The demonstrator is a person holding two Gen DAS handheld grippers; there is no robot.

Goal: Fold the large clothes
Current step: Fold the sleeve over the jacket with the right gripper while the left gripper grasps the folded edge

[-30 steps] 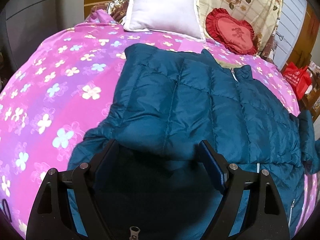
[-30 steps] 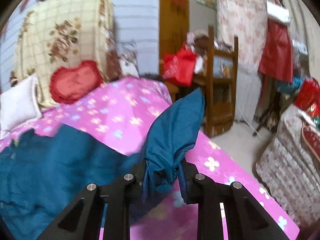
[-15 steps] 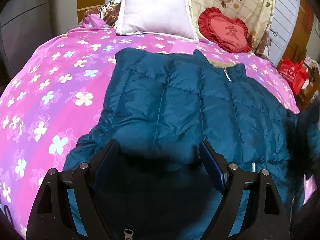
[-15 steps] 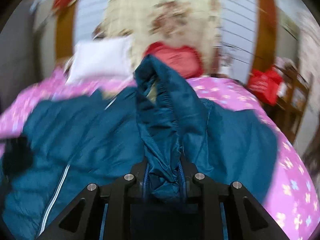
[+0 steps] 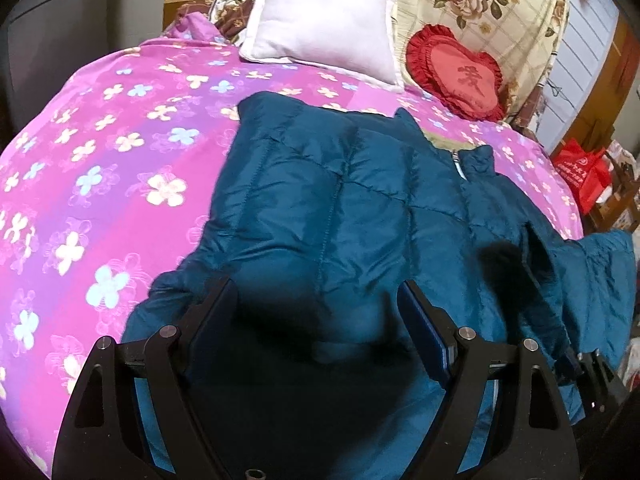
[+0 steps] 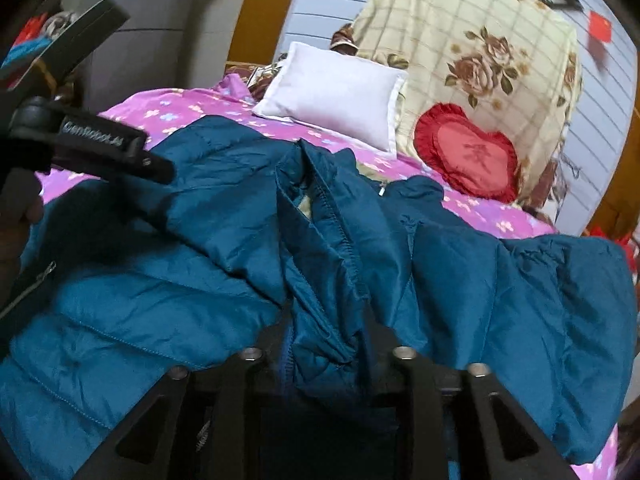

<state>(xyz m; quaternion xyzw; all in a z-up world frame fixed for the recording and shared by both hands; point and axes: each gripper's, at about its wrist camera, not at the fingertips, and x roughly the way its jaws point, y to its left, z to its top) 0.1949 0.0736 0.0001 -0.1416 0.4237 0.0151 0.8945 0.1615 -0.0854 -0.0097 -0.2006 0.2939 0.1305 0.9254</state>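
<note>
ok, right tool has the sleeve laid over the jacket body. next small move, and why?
Probably finish opening and draw the right tool straight back. Its jaws are opening, but a fold of the sleeve sits between them, already draped across the teal jacket on the bed. Backing out low should leave the fold in place. The left tool hovers open over the hem.

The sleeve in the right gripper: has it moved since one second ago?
Yes. The sleeve was out over the bed's edge near the chair; now it lies across the jacket body, in line with the white pillow. The right gripper is opening.
</note>
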